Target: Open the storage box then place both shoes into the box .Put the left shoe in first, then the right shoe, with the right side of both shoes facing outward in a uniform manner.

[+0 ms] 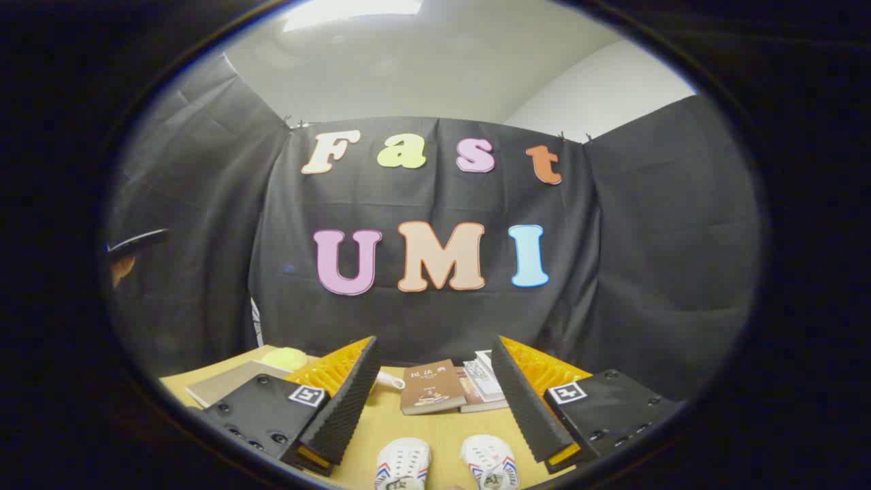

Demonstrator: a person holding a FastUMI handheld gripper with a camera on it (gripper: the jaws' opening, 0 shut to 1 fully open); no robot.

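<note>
Two white shoes with red and blue stripes lie side by side on the wooden table, toes pointing away from me: one shoe (403, 464) on the left and the other shoe (490, 463) on the right. They sit low between my fingers. My gripper (435, 354) is open, held above the table, with nothing between its fingers (343, 401). The wide gap between them frames the shoes and the books beyond.
A brown book (431, 386) and a small stack of books (483, 382) lie on the table (381, 435) beyond the shoes. A tan notebook (224, 382) and a yellow-green object (286, 358) sit at the far left. A person's hand (121, 267) shows at the left.
</note>
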